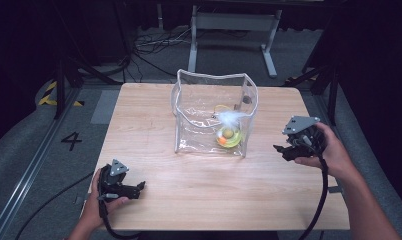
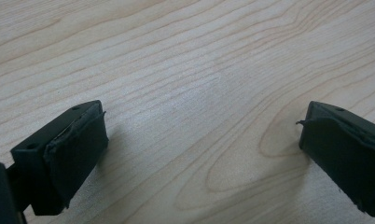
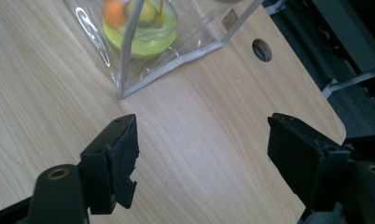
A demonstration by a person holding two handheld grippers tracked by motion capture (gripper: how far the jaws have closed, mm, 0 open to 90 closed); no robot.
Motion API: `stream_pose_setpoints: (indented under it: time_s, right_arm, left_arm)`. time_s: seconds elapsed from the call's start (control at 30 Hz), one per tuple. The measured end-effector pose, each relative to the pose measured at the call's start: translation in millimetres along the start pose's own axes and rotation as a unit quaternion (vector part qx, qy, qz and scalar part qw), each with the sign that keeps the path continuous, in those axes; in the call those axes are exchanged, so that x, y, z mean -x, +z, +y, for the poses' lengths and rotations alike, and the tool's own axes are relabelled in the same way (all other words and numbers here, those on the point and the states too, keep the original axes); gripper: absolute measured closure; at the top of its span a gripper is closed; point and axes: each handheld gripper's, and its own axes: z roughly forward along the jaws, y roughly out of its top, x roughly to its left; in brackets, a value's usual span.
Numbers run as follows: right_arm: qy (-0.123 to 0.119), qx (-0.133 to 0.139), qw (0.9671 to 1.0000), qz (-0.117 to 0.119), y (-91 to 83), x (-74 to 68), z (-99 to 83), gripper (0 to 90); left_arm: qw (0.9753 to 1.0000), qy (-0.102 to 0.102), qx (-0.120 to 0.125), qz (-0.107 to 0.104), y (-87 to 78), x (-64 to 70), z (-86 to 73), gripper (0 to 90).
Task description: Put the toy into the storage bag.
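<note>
A clear plastic bag (image 1: pixel 211 112) with a white rim stands upright in the middle of the wooden table (image 1: pixel 189 180). Inside it lie a yellow-green toy (image 1: pixel 229 136) with an orange ball (image 1: pixel 222 142) and a white feather (image 1: pixel 230 118). My left gripper (image 1: pixel 139 187) rests low at the table's front left, open, with bare wood between its jaws (image 2: pixel 199 140). My right gripper (image 1: pixel 280 150) hovers to the right of the bag, open and empty. The right gripper view looks past the open gripper (image 3: pixel 202 149) at the bag's lower corner (image 3: pixel 122 93) and the toy (image 3: pixel 143 35).
A round hole (image 3: pixel 262 50) sits in the table near its rounded corner. Beyond the far edge are a white metal frame (image 1: pixel 234 30), cables on the grey floor and a painted "4" (image 1: pixel 71 141) at the left. Bare wood lies in front of the bag.
</note>
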Motion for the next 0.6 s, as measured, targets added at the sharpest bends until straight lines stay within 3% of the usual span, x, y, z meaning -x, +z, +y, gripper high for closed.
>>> stream_pose_setpoints:
  time_s: [0.23, 0.4, 0.6]
  right_arm:
    - [0.002, -0.006, 1.0000, -0.006, 16.2, -12.4, -25.2, 24.1]
    - [0.021, 0.003, 0.9998, 0.001, 24.6, -19.5, -43.8, 23.7]
    - [0.061, 0.025, 0.9978, 0.000, 31.2, -25.5, -72.7, 19.9]
  left_arm:
    - [1.0000, -0.001, 0.000, 0.000, 0.1, 0.0, 0.0, 1.2]
    - [1.0000, -0.001, 0.000, 0.000, 0.0, 0.1, 0.0, 1.2]
    - [1.0000, -0.002, 0.001, 0.001, 0.1, 0.3, -0.1, 1.3]
